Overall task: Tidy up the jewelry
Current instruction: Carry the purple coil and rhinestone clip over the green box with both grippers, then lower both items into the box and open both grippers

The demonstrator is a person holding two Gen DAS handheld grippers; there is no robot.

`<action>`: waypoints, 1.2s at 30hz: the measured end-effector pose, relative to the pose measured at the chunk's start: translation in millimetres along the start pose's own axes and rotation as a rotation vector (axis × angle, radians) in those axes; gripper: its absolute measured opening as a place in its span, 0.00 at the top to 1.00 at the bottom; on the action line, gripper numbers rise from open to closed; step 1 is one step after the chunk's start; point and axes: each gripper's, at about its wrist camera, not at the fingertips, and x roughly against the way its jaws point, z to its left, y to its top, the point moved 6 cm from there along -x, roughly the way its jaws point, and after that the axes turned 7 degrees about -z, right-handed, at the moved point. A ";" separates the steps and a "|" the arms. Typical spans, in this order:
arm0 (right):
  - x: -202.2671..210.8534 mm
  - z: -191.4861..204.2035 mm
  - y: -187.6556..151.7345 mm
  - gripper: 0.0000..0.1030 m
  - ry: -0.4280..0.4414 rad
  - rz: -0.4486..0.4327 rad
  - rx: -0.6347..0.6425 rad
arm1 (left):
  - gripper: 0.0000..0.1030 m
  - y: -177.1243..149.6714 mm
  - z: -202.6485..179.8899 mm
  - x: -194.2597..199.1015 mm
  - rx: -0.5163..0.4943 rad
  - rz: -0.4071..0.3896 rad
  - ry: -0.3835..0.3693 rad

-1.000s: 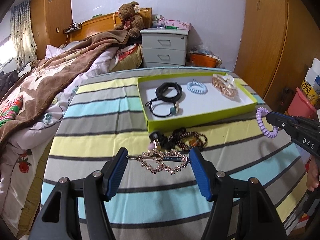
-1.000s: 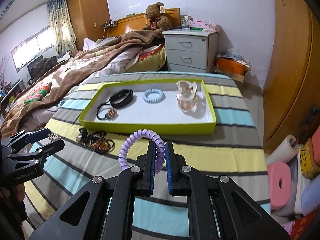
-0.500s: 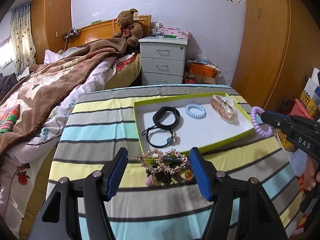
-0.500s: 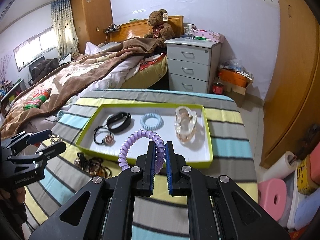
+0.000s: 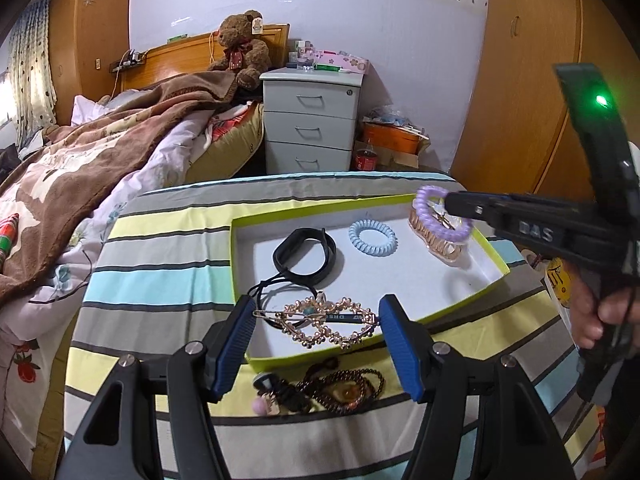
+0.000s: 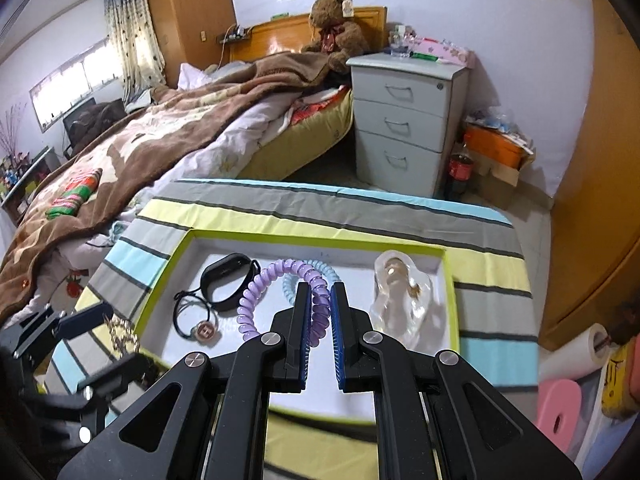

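Left wrist view: the left gripper (image 5: 316,322) grasps a gold beaded hair clip (image 5: 320,320) endwise between its blue pads, and now hangs over the near edge of the green-rimmed tray (image 5: 494,256), whereas a second ago it was above the striped cloth (image 5: 160,280) short of the tray. Below it, outside the tray, a heap of bracelets (image 5: 332,390) lies on the cloth. The right gripper (image 6: 320,312), clenched on a purple spiral hair tie (image 6: 272,292), has come forward over the tray. Ahead of it lie a blue spiral tie (image 5: 372,237), a black band (image 5: 306,256) and a clear claw clip (image 6: 404,300); bare white floor shows between them.
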 end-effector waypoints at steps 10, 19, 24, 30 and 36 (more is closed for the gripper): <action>-44.9 -2.8 -0.1 0.90 -0.028 0.066 0.005 | 0.36 -4.5 12.9 -26.2 0.010 0.034 0.038; -67.8 -10.6 0.7 0.90 -0.047 0.094 -0.010 | 0.36 -4.9 18.1 -48.2 0.023 0.064 0.041; -74.9 -12.0 0.5 0.90 -0.055 0.102 -0.003 | 0.36 -8.5 16.8 -55.5 0.021 0.079 0.038; -83.7 -16.5 -1.6 0.90 -0.066 0.117 -0.004 | 0.36 -10.8 15.9 -60.8 0.024 0.091 0.041; -89.1 -16.1 -3.5 0.90 -0.070 0.129 0.005 | 0.36 -11.7 15.3 -64.6 0.024 0.095 0.039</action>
